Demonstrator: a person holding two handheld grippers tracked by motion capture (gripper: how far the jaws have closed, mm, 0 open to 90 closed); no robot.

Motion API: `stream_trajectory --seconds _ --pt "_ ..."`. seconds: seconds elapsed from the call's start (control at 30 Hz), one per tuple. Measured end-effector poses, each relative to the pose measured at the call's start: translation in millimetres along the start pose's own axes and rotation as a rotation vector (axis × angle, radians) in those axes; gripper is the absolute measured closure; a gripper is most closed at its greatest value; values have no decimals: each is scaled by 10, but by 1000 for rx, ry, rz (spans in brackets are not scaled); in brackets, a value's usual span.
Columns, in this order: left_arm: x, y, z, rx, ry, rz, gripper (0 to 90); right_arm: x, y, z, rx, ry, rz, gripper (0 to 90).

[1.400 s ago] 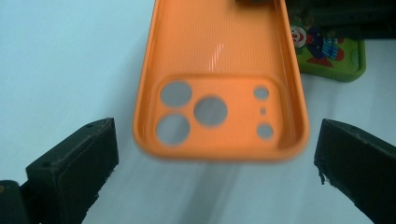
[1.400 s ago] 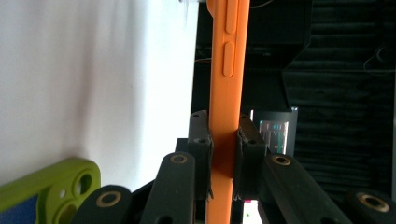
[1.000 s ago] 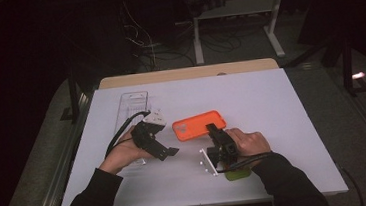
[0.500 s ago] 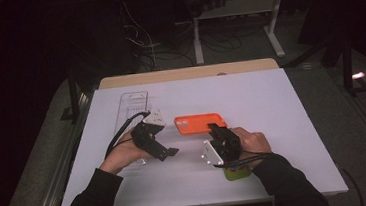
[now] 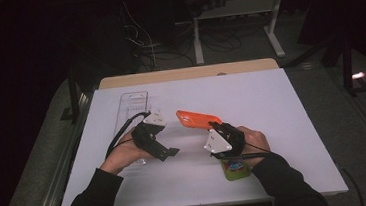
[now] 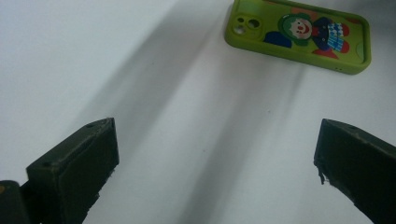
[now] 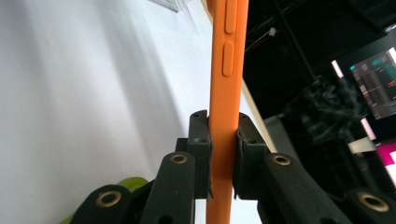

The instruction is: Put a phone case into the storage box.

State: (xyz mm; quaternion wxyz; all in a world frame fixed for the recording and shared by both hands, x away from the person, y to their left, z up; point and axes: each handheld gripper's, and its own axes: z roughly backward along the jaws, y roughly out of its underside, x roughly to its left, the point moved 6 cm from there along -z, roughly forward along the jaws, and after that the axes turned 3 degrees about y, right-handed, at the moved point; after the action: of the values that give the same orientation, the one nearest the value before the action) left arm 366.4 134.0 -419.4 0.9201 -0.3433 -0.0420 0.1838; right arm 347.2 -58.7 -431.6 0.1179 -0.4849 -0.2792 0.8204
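An orange phone case is held off the white table, tilted on edge, with my right gripper shut on its near end. In the right gripper view both jaws press on the case's thin side, whose side buttons face me. A green phone case with a clown picture lies flat on the table; in the high view the green case sits just under my right wrist. My left gripper rests low at the left of the orange case, its jaws wide open over bare table.
A clear plastic tray lies at the left behind my left hand. The white table top reaches to a wooden strip at the back. Beyond it the dark floor has cables and a desk frame.
My right gripper has lifted the orange case from lying flat and tipped it up on edge. The left gripper has barely moved.
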Motion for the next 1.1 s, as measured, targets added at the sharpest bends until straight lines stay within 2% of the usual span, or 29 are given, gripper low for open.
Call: stream_trajectory --seconds 0.1,0.2,0.3,0.33,0.4,0.43,0.47,0.57,0.63,0.7,0.73,0.97,1.0,1.03,1.1 --pt "-11 -4 -13 -11 1 20 0 -11 12 -2 -4 -29 -55 781" --pt "-14 -6 -16 -11 2 23 0 -42 19 -7 -4 -52 -87 782" --pt "-12 -3 -20 -9 -1 28 0 -69 22 -7 -8 -84 -152 782" --pt "-1 3 -12 2 -4 17 0 -78 25 -8 -7 -97 -182 781" --pt "-6 1 -10 -3 -3 28 0 -105 39 -12 -8 -135 -251 782" --pt "-8 -1 -10 -7 -3 34 0 -105 39 -12 -8 -135 -251 782" --pt "-7 -1 -7 -3 -2 35 0 -102 34 -9 -8 -151 -303 782" --pt "-6 -1 -11 -1 -3 35 0 -153 60 -21 -14 -191 -364 782" --pt "-8 -4 -12 -4 -4 38 0 -169 60 -15 -14 -212 -430 782" --pt "-6 -5 -13 -7 -5 39 0 -203 74 -24 -25 -228 -468 782" --pt "-2 -3 -11 -4 -6 36 0 -204 75 -15 -18 -241 -510 782" --pt "3 -1 -13 -3 -8 39 0 -300 164 -47 -27 -321 -669 783" --pt "5 -2 -10 -4 -8 39 0 -309 176 -49 -28 -334 -696 783" --pt "7 -3 -9 -5 -10 39 0 -307 174 -43 -30 -356 -745 783" --pt "9 -3 -11 -8 -12 48 0 -328 202 -54 -34 -372 -782 783"
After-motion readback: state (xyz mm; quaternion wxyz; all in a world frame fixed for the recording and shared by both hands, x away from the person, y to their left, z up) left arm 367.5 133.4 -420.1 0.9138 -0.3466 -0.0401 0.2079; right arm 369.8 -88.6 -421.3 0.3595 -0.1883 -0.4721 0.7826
